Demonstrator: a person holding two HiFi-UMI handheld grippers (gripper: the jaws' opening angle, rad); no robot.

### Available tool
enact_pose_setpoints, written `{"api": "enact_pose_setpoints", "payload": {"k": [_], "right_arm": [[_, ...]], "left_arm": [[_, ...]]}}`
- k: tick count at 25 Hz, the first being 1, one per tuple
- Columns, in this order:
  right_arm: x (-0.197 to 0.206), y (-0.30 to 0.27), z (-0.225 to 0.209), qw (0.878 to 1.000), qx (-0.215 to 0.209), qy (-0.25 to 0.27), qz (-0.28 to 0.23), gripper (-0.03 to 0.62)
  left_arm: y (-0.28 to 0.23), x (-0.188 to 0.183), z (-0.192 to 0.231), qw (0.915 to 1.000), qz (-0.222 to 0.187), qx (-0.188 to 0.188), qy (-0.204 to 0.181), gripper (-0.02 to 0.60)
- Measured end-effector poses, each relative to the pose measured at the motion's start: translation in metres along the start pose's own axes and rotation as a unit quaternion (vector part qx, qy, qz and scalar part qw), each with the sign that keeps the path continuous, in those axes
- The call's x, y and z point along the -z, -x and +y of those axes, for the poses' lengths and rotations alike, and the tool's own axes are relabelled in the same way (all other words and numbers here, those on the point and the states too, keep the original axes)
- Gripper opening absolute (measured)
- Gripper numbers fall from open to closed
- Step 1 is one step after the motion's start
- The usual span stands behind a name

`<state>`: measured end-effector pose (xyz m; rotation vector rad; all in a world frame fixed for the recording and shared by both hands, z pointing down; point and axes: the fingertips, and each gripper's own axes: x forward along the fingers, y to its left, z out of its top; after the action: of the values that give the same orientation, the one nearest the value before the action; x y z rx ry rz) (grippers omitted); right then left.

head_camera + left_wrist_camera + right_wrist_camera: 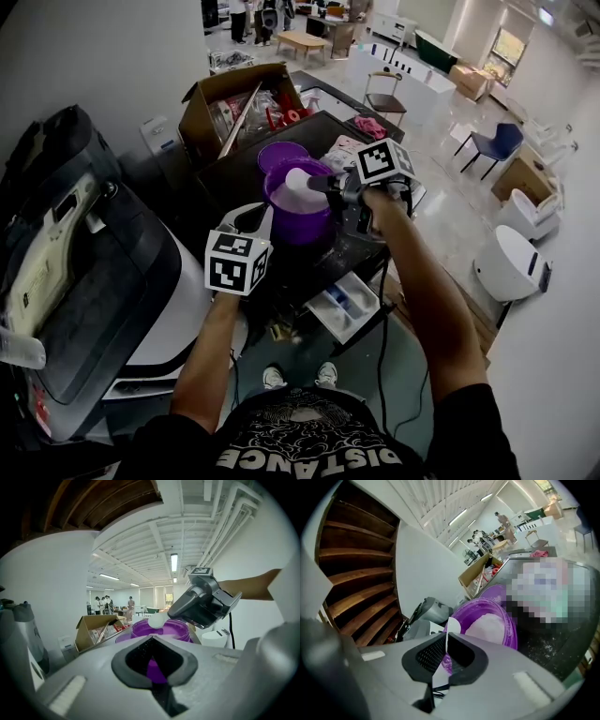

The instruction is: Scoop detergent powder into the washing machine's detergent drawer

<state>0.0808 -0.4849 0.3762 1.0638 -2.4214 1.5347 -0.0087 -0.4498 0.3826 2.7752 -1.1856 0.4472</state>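
A purple tub (298,208) of white detergent powder (486,626) is held above the dark top of the washing machine (246,161). My left gripper (261,218) is shut on the tub's near wall, and purple shows between its jaws (153,666). My right gripper (330,185) is shut on the thin handle of a white scoop (449,631). The scoop's bowl (156,620) sits over the tub's rim. The detergent drawer (349,305) stands pulled out below the tub, white with a blue insert. A purple lid (280,154) lies behind the tub.
An open cardboard box (232,105) of odds and ends stands at the machine's back left. A large grey and black appliance (89,272) fills the left side. A pink cloth (369,125), a blue chair (497,143) and white round furniture (511,264) are to the right.
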Motion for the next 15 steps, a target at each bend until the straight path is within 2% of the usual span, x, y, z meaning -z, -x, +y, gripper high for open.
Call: {"api": "enact_pose_setpoints", "payload": {"k": [15], "right_arm": [[0.009,0.028,0.023,0.995,-0.015,-0.047,-0.089,0.035]], "left_arm": [[-0.001,-0.005,-0.015,0.998,-0.014,0.061,-0.014,0.002]]}}
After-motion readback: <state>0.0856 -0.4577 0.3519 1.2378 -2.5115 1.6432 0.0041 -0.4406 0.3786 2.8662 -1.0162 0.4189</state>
